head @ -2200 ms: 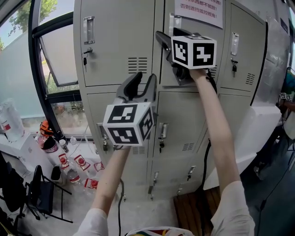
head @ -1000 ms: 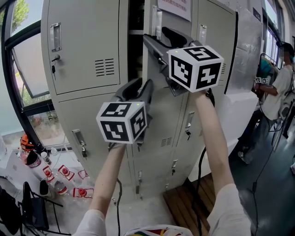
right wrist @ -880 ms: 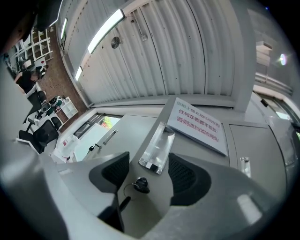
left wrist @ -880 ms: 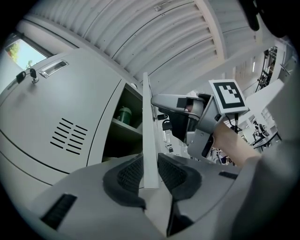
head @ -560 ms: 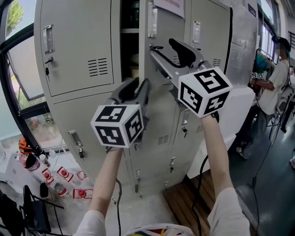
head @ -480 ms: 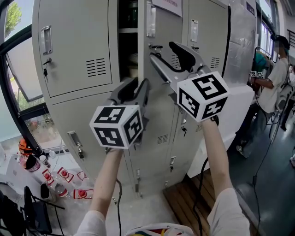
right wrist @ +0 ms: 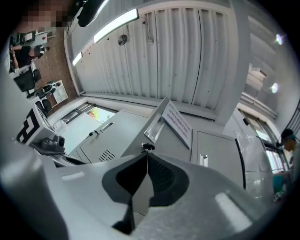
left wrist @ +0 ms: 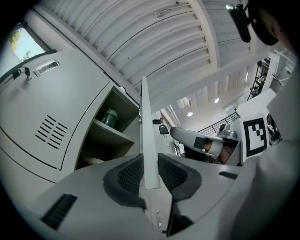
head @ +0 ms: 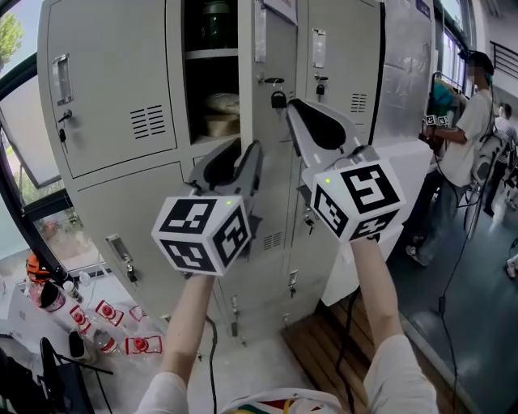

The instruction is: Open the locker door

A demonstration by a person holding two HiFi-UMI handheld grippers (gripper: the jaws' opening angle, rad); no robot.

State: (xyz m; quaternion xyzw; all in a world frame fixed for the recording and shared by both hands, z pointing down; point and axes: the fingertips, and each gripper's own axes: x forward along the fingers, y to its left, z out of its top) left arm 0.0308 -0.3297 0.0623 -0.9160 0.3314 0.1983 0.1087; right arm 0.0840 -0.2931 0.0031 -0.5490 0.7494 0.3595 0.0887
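The grey locker door (head: 273,48) stands swung out, edge toward me, with a small padlock (head: 278,99) hanging on it. Behind it the compartment (head: 212,77) shows a green jar (head: 217,14) and a pale bundle (head: 220,105). My left gripper (head: 243,149) is at the door's lower corner, its jaws partly apart. In the left gripper view (left wrist: 150,158) the door's edge (left wrist: 145,117) shows in the gap; I cannot tell if the pads touch it. My right gripper (head: 293,109) is shut on nothing, just right of the padlock and off the door (right wrist: 164,138); its pads meet (right wrist: 147,159).
More shut lockers (head: 113,89) flank the open one, with further ones below. Bottles and red-labelled packs (head: 113,319) lie on the floor at the left by a window. A person (head: 465,121) stands at the right. A wooden board (head: 324,348) lies below.
The door has swung from shut to wide open. The right gripper's jaws, spread wide by the door's latch half a second ago, have snapped shut and drawn back from it. The left gripper kept its place.
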